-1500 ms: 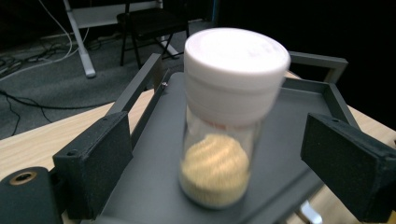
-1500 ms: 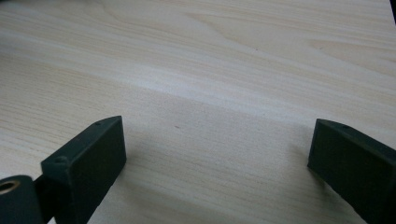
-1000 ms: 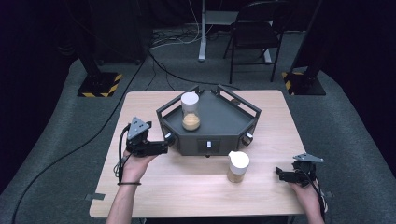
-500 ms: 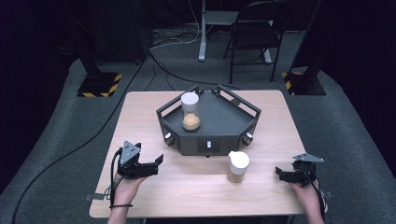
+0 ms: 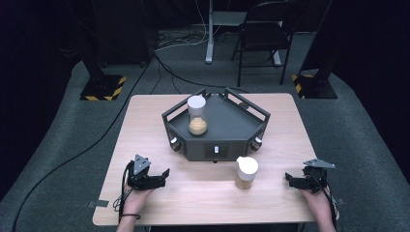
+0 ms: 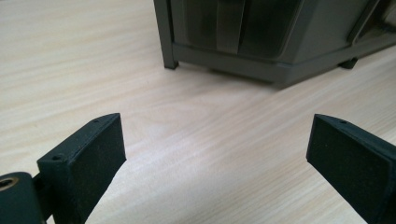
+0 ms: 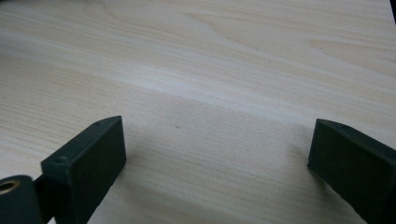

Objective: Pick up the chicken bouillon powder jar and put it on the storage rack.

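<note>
Jaws of the left gripper [image 5: 159, 177] spread wide with only bare wood between, low over the wooden table [image 5: 145, 121] at 8 o'clock, pointing toward 3 o'clock. Jaws of the right gripper [image 5: 289, 179] likewise wide apart and empty, resting at 4 o'clock near the table's right edge, aimed toward 9 o'clock. Between the two, nearer the right one, a white-lidded jar [image 5: 246, 172] with tan contents, upright on the wood at 5 o'clock, touched by neither gripper. Just beyond it, at centre, a dark grey angular tray unit [image 5: 227, 140] with railings and knobs on its front faces. On its deck at 11 o'clock, a second capped jar [image 5: 197, 115], upright, holding an orange-tan fill. In the left gripper view, the unit's lower corner [image 6: 224, 42] close ahead. Farther out at 12 o'clock, a folding chair [image 5: 263, 34] on the grey floor.
</note>
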The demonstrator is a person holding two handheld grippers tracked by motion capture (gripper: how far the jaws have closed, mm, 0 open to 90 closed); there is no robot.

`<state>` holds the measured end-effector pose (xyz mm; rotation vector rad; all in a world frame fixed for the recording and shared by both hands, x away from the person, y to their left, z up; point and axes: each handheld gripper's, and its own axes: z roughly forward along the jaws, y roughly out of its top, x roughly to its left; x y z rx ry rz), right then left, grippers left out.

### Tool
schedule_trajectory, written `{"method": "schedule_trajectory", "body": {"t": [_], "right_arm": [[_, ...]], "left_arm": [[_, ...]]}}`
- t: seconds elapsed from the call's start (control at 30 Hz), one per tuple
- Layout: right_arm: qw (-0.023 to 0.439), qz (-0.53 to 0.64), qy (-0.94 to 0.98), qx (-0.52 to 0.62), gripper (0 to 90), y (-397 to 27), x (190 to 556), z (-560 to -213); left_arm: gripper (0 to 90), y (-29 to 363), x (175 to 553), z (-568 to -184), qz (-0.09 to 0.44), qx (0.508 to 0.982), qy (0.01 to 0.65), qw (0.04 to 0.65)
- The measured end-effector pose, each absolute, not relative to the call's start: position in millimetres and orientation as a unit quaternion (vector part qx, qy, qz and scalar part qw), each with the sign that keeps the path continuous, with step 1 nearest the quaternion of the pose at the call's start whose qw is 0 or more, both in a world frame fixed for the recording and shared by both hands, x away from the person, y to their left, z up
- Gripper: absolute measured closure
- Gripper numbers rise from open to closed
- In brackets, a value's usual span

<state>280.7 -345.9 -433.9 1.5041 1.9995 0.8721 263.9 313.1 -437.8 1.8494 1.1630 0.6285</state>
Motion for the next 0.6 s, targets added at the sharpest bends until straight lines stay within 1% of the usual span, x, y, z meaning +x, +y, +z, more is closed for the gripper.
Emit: {"method": "schedule_trajectory", "body": {"t": [0.1,0.27,0.4,0.5,0.6], "right_arm": [[0.243,0.319,0.732,0.551,3.2,-345.9,280.7,-433.8],[0.243,0.319,0.732,0.551,3.2,-345.9,280.7,-433.8],[0.244,0.319,0.732,0.550,3.2,-345.9,280.7,-433.9],[0.243,0.319,0.732,0.551,3.2,-345.9,280.7,-433.9],[0.243,0.319,0.732,0.551,3.2,-345.9,280.6,-433.9]], "left_arm": [[4.0,314.9,266.9,-440.6,0.242,0.738,0.471,0.418],[4.2,315.5,278.4,-443.2,0.210,0.743,0.493,0.401],[4.2,314.9,282.9,-443.7,0.202,0.748,0.499,0.388],[5.0,310.8,288.7,-442.7,0.198,0.757,0.505,0.364],[5.1,308.8,288.2,-441.9,0.203,0.760,0.503,0.359]]}}
